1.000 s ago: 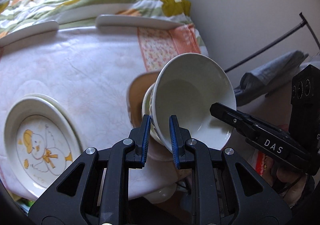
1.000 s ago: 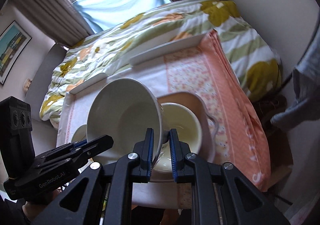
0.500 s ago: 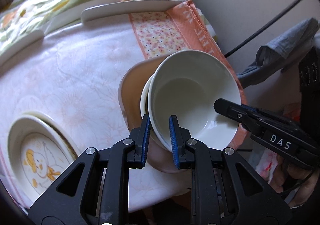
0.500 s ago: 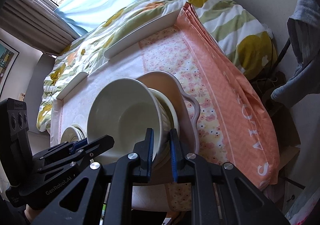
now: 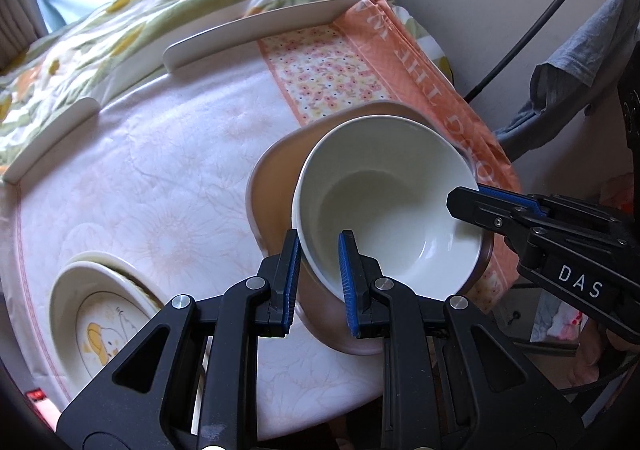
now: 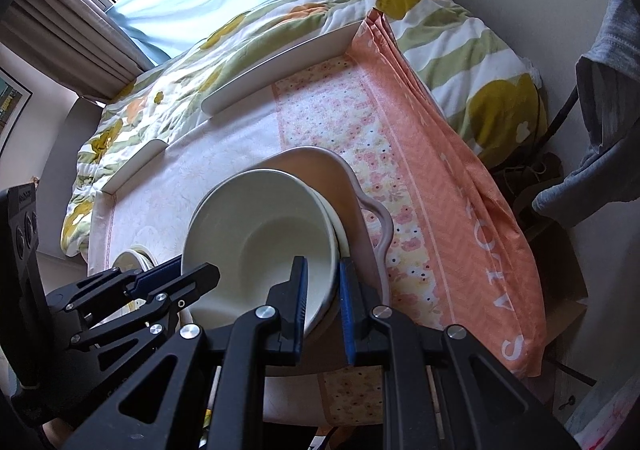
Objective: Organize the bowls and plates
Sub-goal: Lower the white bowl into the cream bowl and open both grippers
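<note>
While both grippers clamp opposite sides of its rim, the large white ceramic bowl (image 5: 386,209) sits nested in a smaller cream bowl (image 6: 340,228), whose edge peeks out at about three o'clock in the right wrist view. That pair rests on a brown-pink moulded tray with a wavy handle (image 5: 272,185), which lies on the pale quilted table cover (image 5: 160,177) towards four o'clock of the tabletop.

The left gripper (image 5: 318,274) has its blue pads pinched on the bowl's near rim at roughly seven o'clock of the bowl; the right gripper (image 6: 323,300) is closed on the rim at about three o'clock of the bowl as the left wrist view shows it. Neither has let go.

By my reading, the bowl stacking is nearly finished: the big bowl looks seated, and only the release is left. At eight o'clock of the table, a white plate printed with a yellow cartoon duck (image 5: 100,314) lies on at least one other plate, so the plates seem gathered already. Whether further dishes wait outside these views, I cannot tell.
</note>
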`<state>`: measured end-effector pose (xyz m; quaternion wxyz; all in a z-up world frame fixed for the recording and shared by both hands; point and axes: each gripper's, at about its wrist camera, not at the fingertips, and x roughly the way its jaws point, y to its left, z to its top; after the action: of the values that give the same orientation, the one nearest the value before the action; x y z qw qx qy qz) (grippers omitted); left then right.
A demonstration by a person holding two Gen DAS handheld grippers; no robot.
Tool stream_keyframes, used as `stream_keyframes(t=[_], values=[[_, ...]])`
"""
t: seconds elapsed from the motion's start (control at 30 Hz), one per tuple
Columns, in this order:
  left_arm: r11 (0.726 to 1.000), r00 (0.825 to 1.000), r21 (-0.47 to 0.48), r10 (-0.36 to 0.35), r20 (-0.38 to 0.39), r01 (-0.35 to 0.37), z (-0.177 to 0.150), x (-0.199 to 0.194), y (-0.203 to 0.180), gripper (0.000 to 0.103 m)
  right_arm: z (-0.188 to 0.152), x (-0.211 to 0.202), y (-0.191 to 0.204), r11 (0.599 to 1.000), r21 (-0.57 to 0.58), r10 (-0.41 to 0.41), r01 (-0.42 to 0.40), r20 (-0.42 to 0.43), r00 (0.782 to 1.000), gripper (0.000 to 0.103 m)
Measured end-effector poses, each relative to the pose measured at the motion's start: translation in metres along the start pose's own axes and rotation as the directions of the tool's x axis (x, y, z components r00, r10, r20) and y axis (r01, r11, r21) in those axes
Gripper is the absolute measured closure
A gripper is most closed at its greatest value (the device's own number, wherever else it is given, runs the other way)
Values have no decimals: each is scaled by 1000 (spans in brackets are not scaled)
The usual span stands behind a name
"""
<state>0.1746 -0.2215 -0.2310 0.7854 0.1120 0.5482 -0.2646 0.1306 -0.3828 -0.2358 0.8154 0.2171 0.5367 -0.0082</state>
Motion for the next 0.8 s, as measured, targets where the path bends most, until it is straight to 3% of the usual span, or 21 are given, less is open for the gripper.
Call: stream_keyframes(t=[0.2,0.4,0.5,0.6,0.63,0.67,0.7,0.73,0.77,0.8], values=[[999,1000,-30,-14,9,14,-1,-6,4,86,-1,-4,0,1000,-3,7,-7,4,1000,89],[998,991,-68,11,132,-2,0,-54,9,86,3,-43,9,998,-61,26,-22,76,997,89],[995,970,-99,44,239,-21,-6,-91,12,86,3,-68,18,993,-116,40,-26,121,992,89],[989,938,-128,111,328,-73,-17,-126,13,83,-2,-95,28,981,-195,51,-14,184,982,88],[987,933,-134,126,338,-85,-19,-133,13,69,-4,-101,31,976,-216,54,-10,199,979,78],[984,924,-145,147,353,-101,-22,-141,15,28,-6,-108,33,971,-238,59,-6,213,975,68],[982,916,-155,162,367,-112,-24,-146,16,7,-7,-115,35,965,-260,65,-3,230,971,40],[977,897,-170,189,399,-130,-29,-154,18,0,-9,-122,36,959,-282,77,-4,248,966,13],[974,875,-176,209,436,-145,-34,-163,18,0,-11,-128,37,954,-299,87,-3,268,960,6],[974,867,-169,214,451,-152,-37,-168,19,0,-14,-135,37,949,-315,97,1,295,950,4]])
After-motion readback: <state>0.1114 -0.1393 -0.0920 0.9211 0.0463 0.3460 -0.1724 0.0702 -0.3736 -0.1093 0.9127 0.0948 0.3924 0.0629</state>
